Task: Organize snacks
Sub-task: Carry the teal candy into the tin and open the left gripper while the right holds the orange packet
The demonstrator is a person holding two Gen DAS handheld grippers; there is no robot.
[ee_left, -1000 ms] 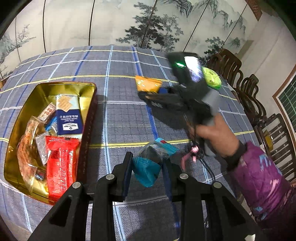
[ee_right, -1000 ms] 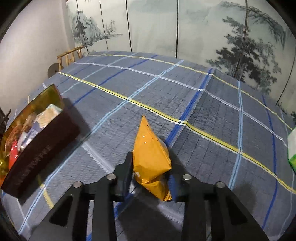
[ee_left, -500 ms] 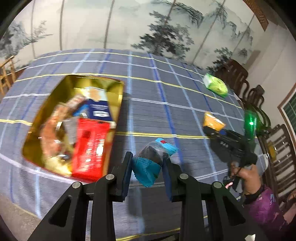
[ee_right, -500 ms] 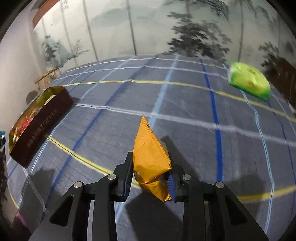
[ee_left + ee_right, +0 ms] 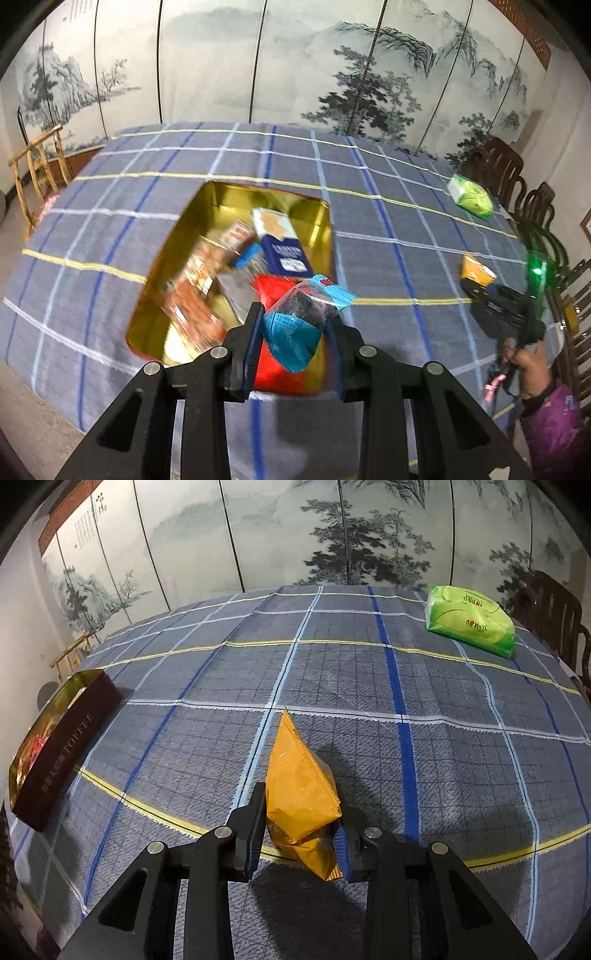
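My left gripper is pinching the teal snack packet across its lower half, its clear crimped top sticking up past the fingertips, and it hangs over the near end of the gold tin, right above a red packet already inside. The tin sits open on the plaid tablecloth with a navy box and several blurred wrappers in it; can't read those. My right gripper is clamped on the orange snack packet, gripped at its puffy bottom end, pointed seam aiming away, held above the cloth well apart from the tin, which shows at the far left of that view. A green tissue pack lies at the far right corner, untouched; it looks like no snack, so I judge it stays. Handling guess: both packets look light, soft and air-filled, film likely slick, contents probably crushable, so a gentle squeeze across the belly beats grabbing the thin seam, which could slip or tear. Teal one looks ready to drop in; the spot under it is crowded, so it may land on top of the red packet. Orange one needs carrying left to the tin.
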